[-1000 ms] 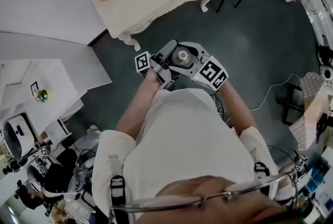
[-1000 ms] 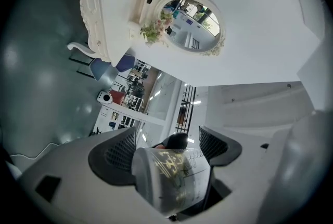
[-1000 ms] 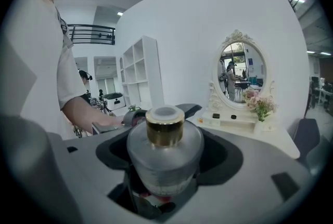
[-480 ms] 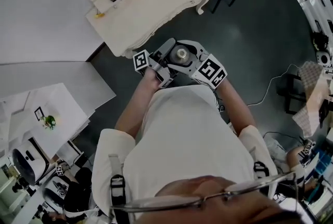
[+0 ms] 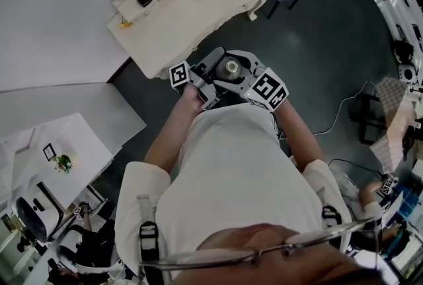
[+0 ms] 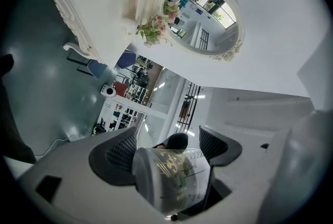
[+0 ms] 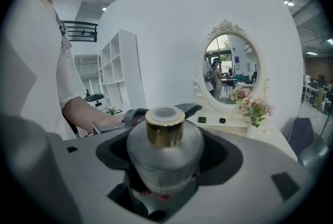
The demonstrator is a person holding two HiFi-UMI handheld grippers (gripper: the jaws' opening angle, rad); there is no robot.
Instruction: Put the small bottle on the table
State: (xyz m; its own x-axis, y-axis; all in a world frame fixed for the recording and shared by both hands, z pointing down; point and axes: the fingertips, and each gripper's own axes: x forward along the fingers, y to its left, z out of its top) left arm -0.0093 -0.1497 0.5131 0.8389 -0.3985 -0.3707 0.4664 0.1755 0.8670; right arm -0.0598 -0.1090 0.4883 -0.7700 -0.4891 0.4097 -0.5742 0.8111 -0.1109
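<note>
The small bottle (image 5: 230,67) is up in the air in front of the person's chest, over the dark floor (image 5: 317,52). It is not on the white bench (image 5: 198,6) yet. The left tongs (image 6: 167,141) and the right tongs (image 7: 165,140) both squeeze it, 1 from each side, with its gold cap (image 7: 165,125) pointing up. I think the glass is smooth and could slip. If 1 pair lets go too soon, or the 2 pull apart, it may tip and drop. It could also bump the bench edge.
</note>
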